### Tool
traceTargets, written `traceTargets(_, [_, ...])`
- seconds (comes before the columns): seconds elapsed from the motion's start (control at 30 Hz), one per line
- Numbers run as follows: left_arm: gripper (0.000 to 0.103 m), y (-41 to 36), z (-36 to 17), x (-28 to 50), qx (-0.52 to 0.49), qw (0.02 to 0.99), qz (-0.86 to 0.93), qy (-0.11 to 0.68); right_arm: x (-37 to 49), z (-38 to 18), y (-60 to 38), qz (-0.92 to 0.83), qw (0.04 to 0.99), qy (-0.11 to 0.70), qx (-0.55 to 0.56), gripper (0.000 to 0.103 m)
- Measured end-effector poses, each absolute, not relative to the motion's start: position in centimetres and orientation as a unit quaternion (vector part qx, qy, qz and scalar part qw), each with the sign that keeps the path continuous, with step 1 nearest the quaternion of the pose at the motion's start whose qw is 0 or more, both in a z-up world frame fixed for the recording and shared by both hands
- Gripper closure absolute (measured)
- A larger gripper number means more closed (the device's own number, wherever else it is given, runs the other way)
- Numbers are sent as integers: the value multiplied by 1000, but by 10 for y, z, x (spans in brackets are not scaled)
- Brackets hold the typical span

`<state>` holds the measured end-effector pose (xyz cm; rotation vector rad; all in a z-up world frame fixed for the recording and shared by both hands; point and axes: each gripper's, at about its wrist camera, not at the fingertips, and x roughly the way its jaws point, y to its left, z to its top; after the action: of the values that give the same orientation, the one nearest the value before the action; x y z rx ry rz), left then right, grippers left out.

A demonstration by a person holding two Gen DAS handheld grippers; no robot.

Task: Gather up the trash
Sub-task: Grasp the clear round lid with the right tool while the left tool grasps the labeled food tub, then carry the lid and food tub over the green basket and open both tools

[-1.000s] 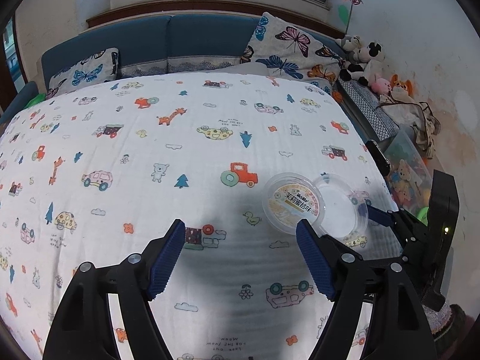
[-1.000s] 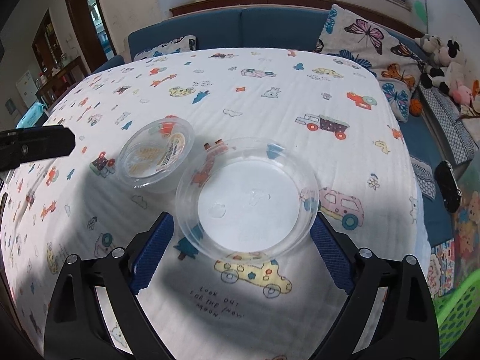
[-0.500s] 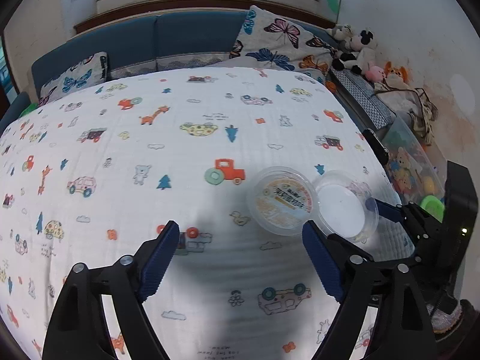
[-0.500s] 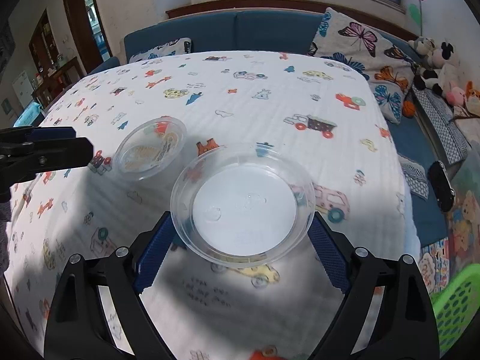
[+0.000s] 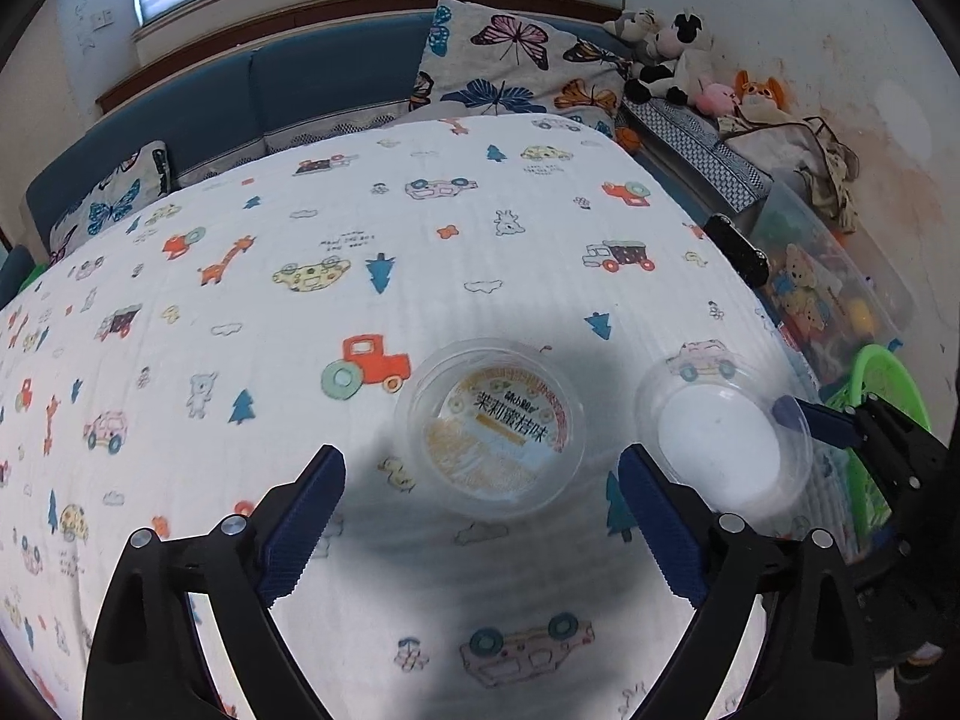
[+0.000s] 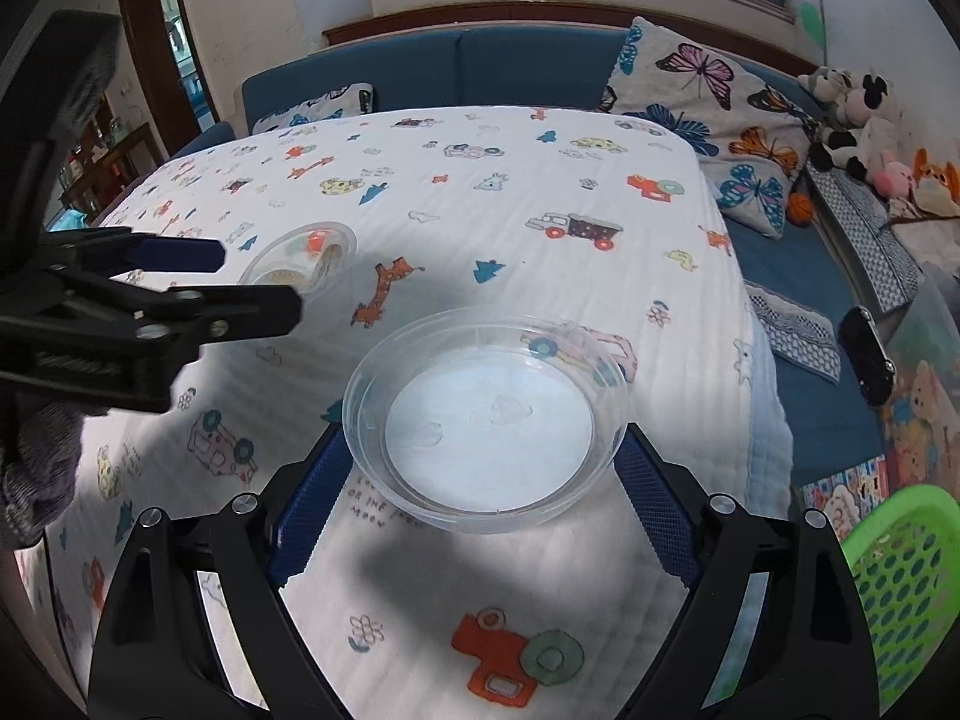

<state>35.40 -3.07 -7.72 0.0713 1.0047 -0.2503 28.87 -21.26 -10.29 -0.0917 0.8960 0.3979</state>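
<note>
Fingers (image 6: 651, 516) of R gripper (image 6: 483, 498) clamp clear lid (image 6: 486, 420).

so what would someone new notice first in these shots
Probably the clear bowl, held between the fingers of the right tool above the cartoon-print sheet. Next, the labelled tub lying on the sheet just ahead of the open left tool. The green basket at the lower right, off the bed's edge, also stands out.
</note>
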Motion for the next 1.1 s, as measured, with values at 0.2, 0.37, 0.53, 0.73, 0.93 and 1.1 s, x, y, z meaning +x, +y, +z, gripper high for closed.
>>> traceTargets(0.2, [13,-33,-87,367,37,865,-116,487,287,-107,-218,190,879,435,-39,16])
traceTargets(0.37, [13,-33,-94,374,36,864,-115,488,287,-110,-219,190,878,438,-38,16])
traceTargets(0.53, [19,-35,-96,377,30,866,-118,486,287,-111,-219,190,878,439,-38,16])
traceTargets(0.73, [36,-37,-99,380,21,863,-124,489,287,-110,-220,189,878,437,-39,16])
traceTargets(0.93, [37,-38,-92,372,27,872,-124,473,282,-106,-221,188,881,433,-37,16])
traceTargets(1.1, [37,-40,-77,357,32,877,-132,460,273,-99,-221,189,883,428,-34,16])
